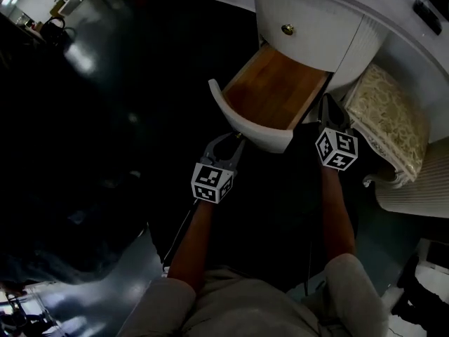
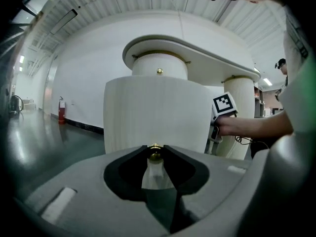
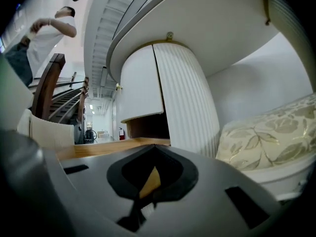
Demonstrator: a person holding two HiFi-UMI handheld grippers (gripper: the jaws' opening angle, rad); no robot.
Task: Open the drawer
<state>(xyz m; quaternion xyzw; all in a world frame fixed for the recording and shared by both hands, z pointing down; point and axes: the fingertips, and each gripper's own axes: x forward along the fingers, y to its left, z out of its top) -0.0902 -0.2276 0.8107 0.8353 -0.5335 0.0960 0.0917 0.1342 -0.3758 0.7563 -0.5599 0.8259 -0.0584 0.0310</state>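
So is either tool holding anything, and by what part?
Left tool grips the drawer by its front knob. Right tool holds nothing.

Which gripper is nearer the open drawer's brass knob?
Left. The left gripper has its jaws on the knob; the right gripper sits beside the drawer, along its side, away from the knob.
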